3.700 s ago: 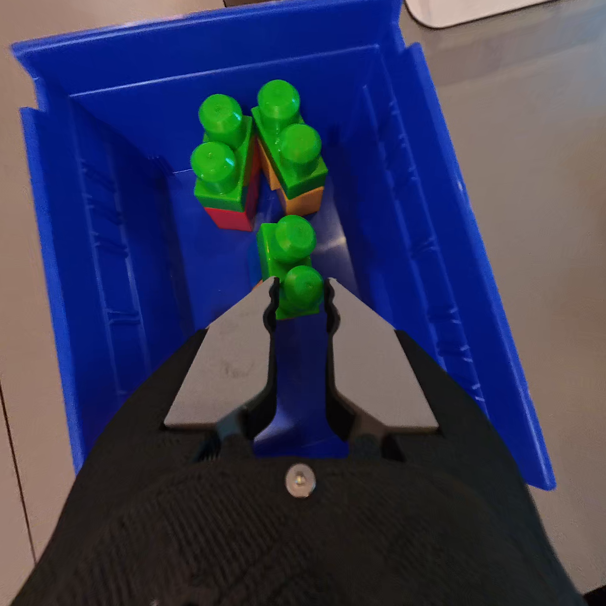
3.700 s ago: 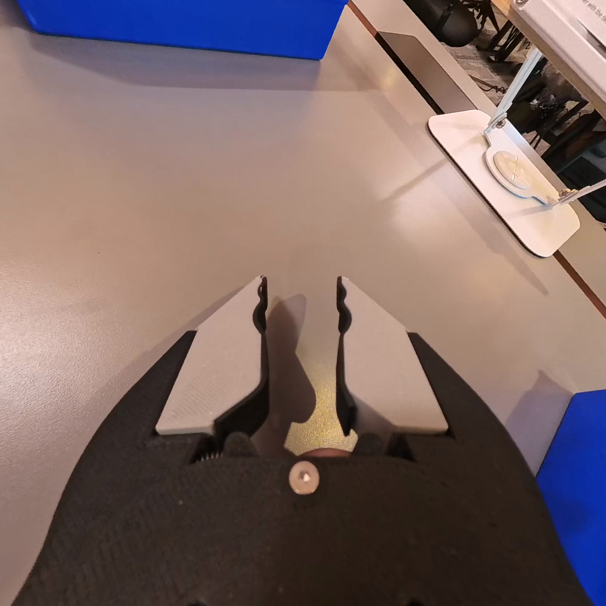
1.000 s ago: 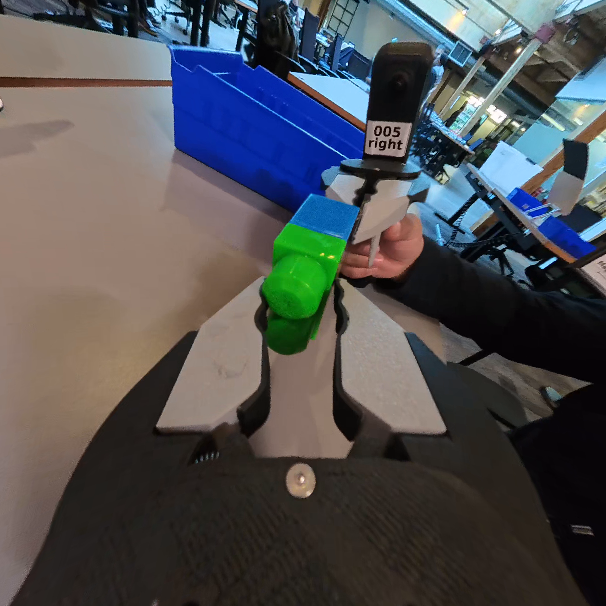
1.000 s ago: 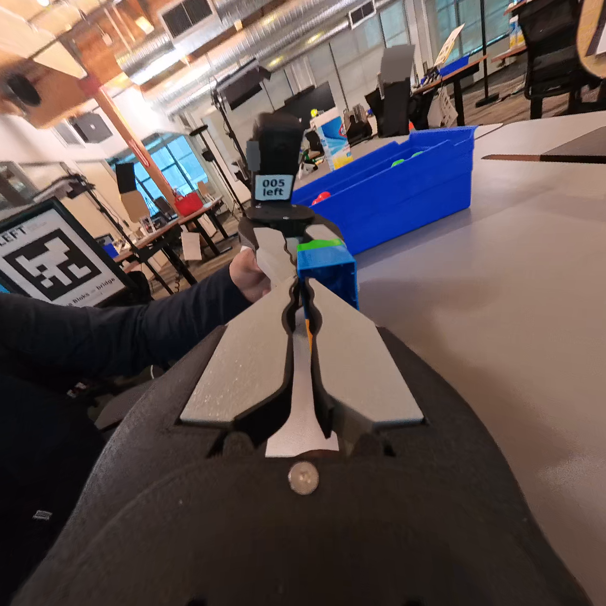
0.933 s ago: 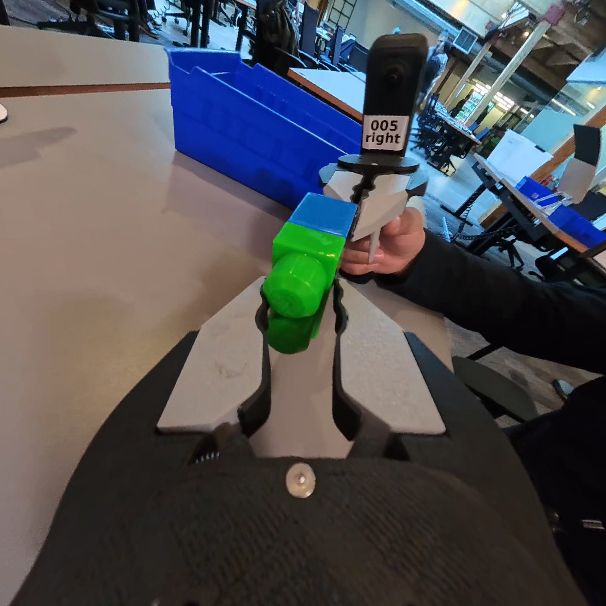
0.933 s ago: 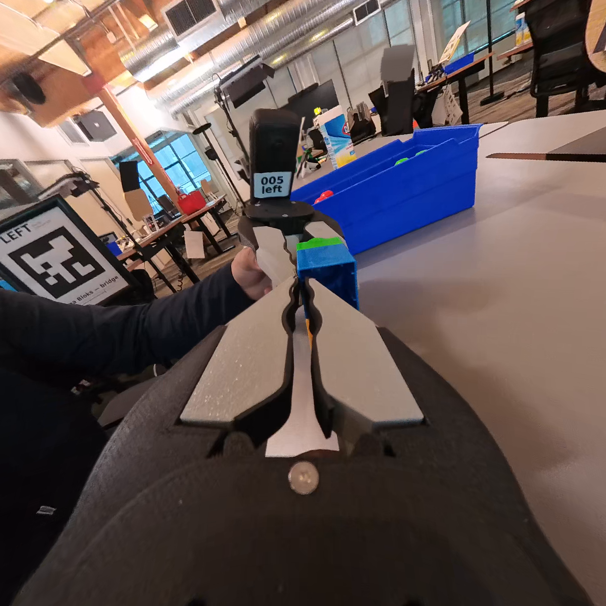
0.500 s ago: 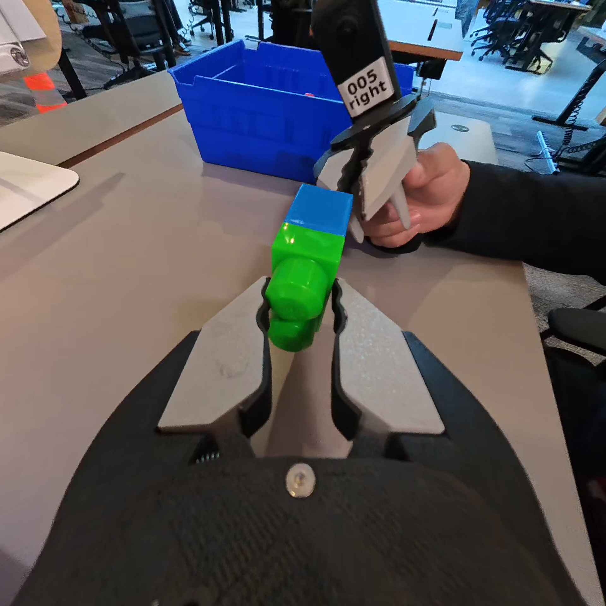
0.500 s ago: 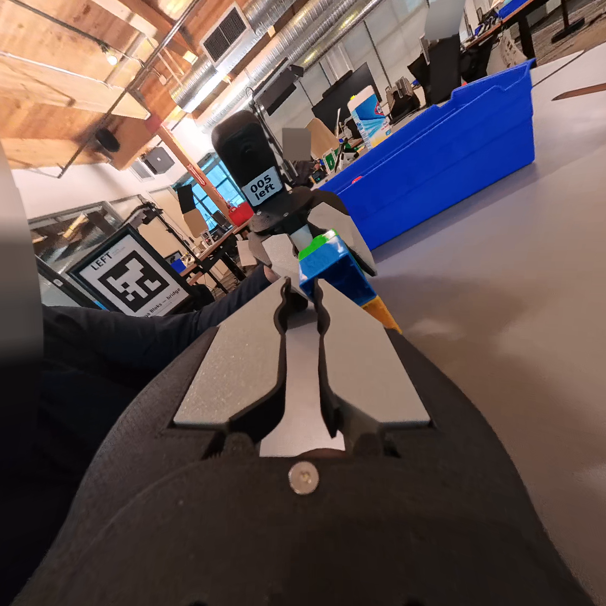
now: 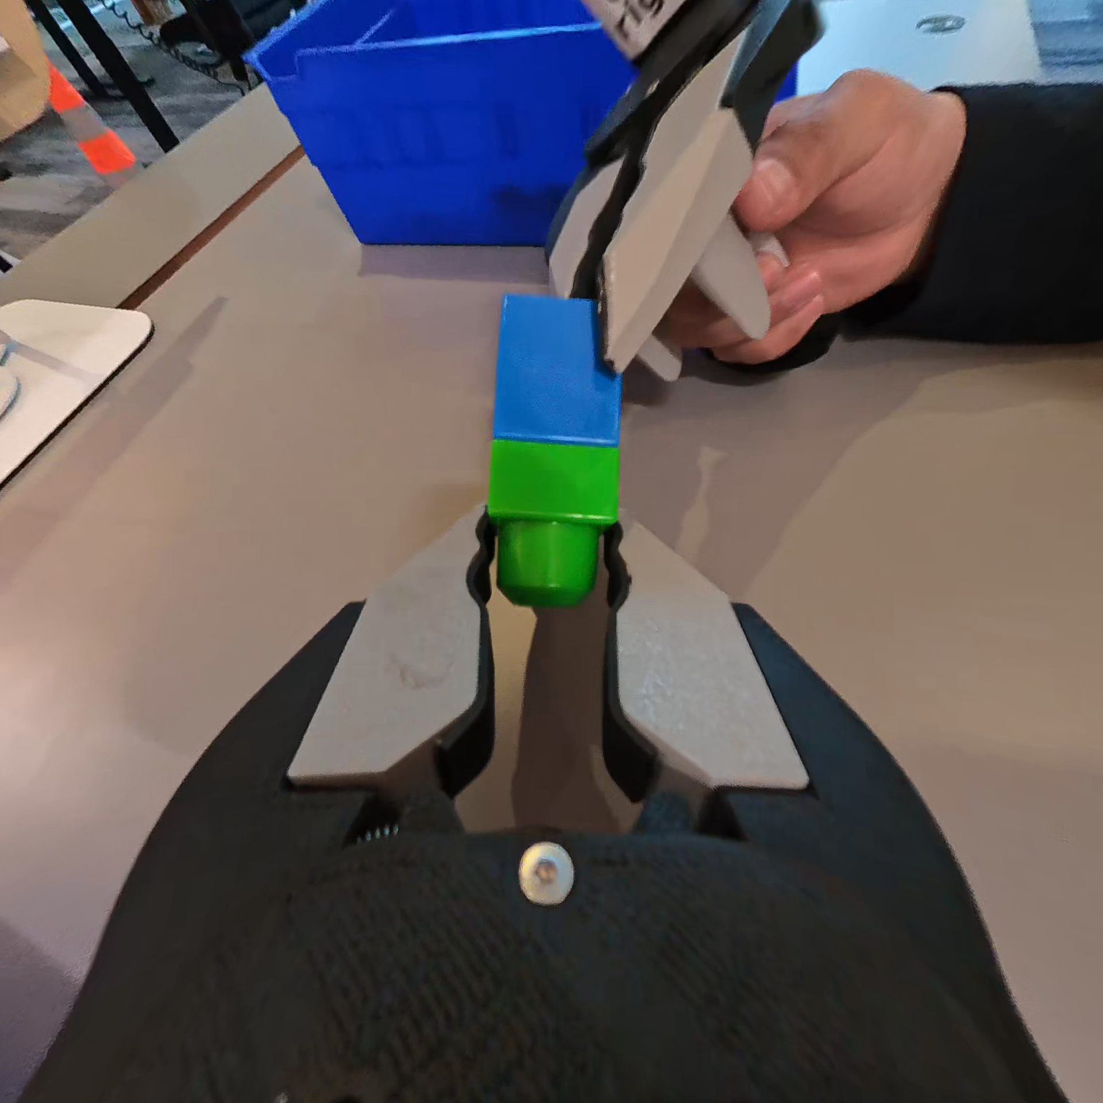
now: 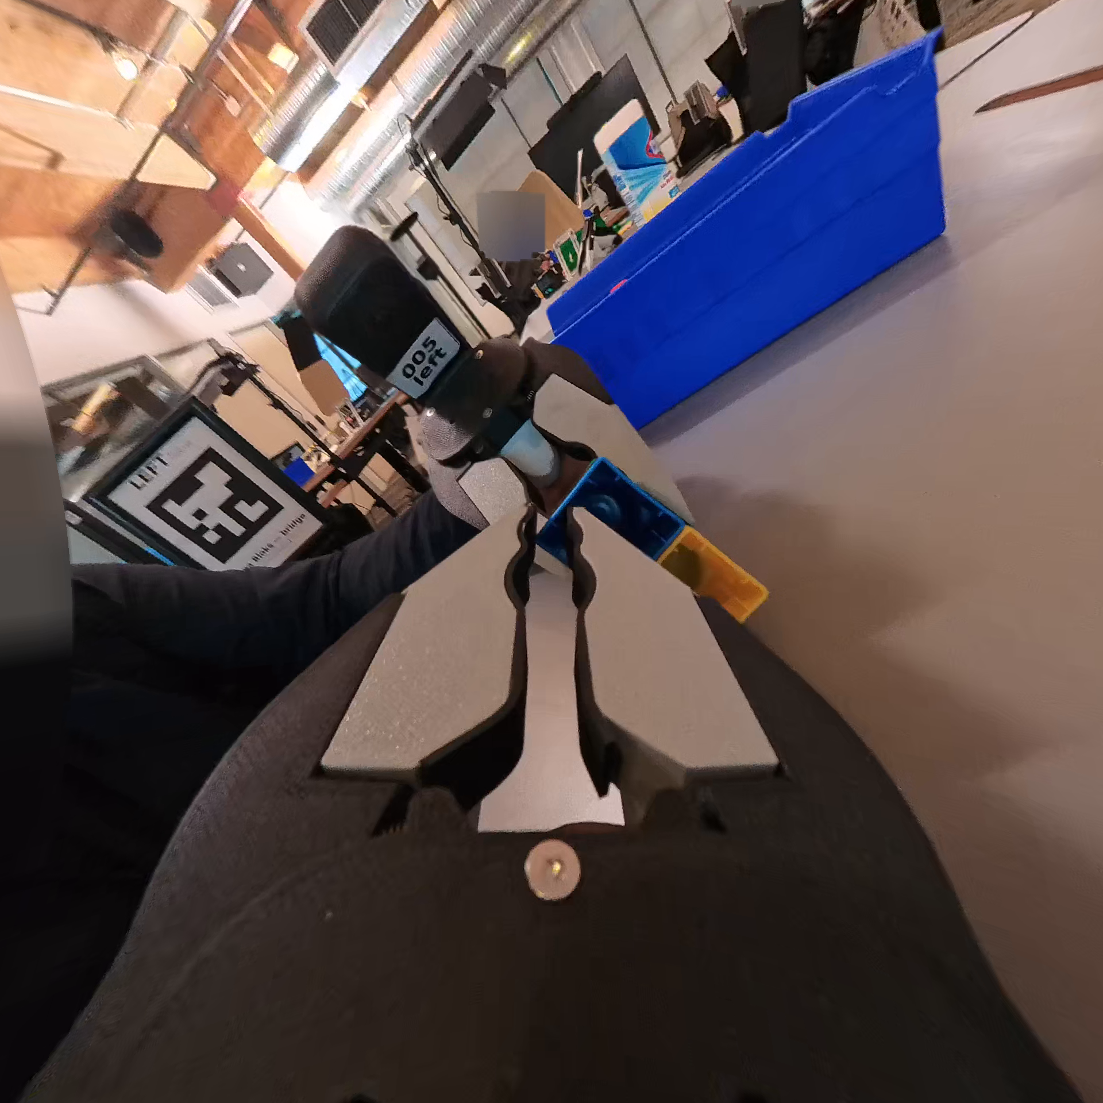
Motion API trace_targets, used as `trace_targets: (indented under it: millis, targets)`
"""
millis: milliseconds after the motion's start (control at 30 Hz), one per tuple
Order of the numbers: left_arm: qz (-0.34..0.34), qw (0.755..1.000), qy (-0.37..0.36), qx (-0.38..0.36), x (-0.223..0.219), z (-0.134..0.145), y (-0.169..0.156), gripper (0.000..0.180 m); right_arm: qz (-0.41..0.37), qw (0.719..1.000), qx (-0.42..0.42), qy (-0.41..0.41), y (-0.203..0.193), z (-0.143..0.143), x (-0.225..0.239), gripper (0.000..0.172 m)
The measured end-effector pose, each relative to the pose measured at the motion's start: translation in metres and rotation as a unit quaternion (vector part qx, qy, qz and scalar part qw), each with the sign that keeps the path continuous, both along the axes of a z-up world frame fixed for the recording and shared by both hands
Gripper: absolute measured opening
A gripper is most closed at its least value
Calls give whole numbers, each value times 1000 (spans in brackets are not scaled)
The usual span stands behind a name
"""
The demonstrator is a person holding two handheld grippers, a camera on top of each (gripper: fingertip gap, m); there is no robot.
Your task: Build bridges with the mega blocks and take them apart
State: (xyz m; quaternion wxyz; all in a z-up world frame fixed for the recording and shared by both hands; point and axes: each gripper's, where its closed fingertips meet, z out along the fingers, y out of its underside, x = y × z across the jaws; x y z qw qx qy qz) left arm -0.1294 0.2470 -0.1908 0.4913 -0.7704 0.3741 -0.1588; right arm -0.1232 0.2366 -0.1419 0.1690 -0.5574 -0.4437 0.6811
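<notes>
Left tool clamps green block studs; stack runs lengthwise toward nearly shut, empty right tool at blue block.

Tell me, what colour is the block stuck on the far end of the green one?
Blue. It shows best in the left wrist view, joined to the green block.
</notes>
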Motion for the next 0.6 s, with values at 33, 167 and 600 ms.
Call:
trace_targets:
  millis: [33, 167, 600]
  targets:
    - [-3, 1000, -5, 3, 2, 2, -1, 34, 4, 1000, -10, -4, 0, -2, 0, 5]
    - [-6, 1000, 4, 18, 6, 4, -2, 34, 6, 999, 24, -34, -4, -14, -4, 4]
    - [11, 1000, 28, 1, 1, -5, 1, 36, -1, 1000, 18, -12, -2, -7, -2, 4]
